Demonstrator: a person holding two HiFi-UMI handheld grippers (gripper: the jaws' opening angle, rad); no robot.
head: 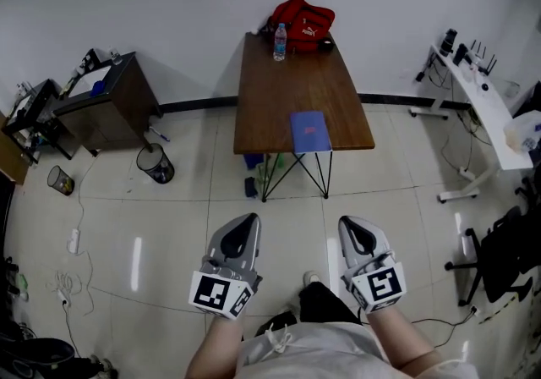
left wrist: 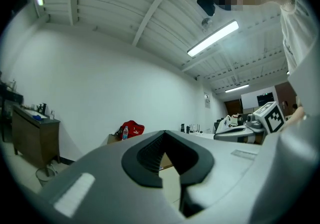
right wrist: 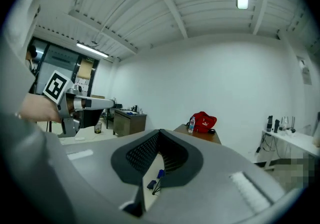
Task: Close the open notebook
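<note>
The table [head: 296,90] stands at 12 o'clock in the head view, its long side running away from the person. The notebook [head: 309,132] lies flat on it at the table's 5 o'clock corner, close to the near edge. It shows one blue face with a small pink mark. At the table's 12 o'clock end stands a bottle [head: 279,41], and just beside it, at its 2 o'clock, sits a red bag [head: 303,19] against the wall.

Both grippers are held over the floor, well apart from the table. The left gripper [head: 245,223] is at 7 o'clock from the notebook and the right gripper [head: 349,225] at 5 o'clock. Each points towards 12 o'clock, and neither touches anything.

In the left gripper view the two dark pads meet at their tips, with nothing caught between them. The right gripper view shows the same: pads drawn together at the tips, holding nothing. Through the gap below them only floor shows.

A dark cabinet [head: 110,102] stands at 10 o'clock of the head view, with a bin [head: 156,164] on the floor at its 5 o'clock. A white desk [head: 483,111] runs along the 2 to 3 o'clock side, and a chair [head: 499,255] sits at 4 o'clock.
</note>
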